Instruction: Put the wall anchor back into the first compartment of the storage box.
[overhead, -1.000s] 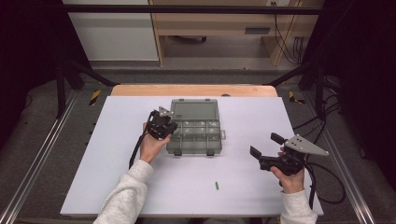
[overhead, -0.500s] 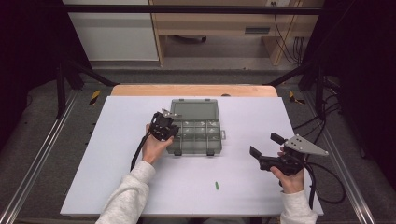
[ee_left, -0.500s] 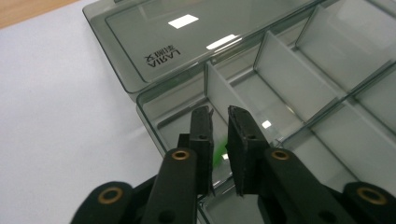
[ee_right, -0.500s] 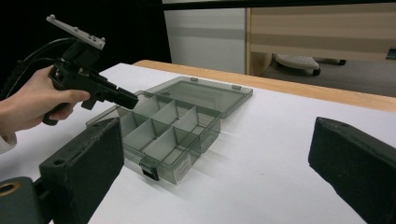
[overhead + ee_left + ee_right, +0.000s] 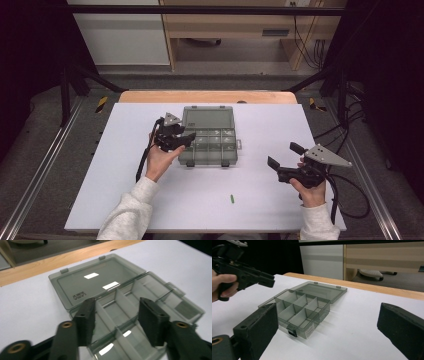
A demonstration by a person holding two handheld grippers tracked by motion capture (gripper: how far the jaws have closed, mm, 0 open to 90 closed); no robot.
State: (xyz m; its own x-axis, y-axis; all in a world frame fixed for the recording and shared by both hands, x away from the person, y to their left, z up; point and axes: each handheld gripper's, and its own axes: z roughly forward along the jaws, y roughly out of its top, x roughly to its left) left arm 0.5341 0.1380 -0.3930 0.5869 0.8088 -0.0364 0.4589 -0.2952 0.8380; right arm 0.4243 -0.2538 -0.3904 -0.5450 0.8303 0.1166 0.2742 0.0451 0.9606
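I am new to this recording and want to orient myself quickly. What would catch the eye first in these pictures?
First comes the smoky transparent compartment box in the middle of the white table, its lid lying open toward the far edge. The left gripper hovers at the box's left side with jaws apart, having just opened, nothing between them. The right gripper waits wide open at the table's right, and a small green piece lies alone near the front edge.

High view: fixed above the near table edge, looking forward and down on the whole white table (image 5: 125, 200), far off. Left gripper view: close, looking down over the compartment box (image 5: 130, 305) at frame centre. Right gripper view: low, level, farther back; shares that box (image 5: 304, 307) left of centre.
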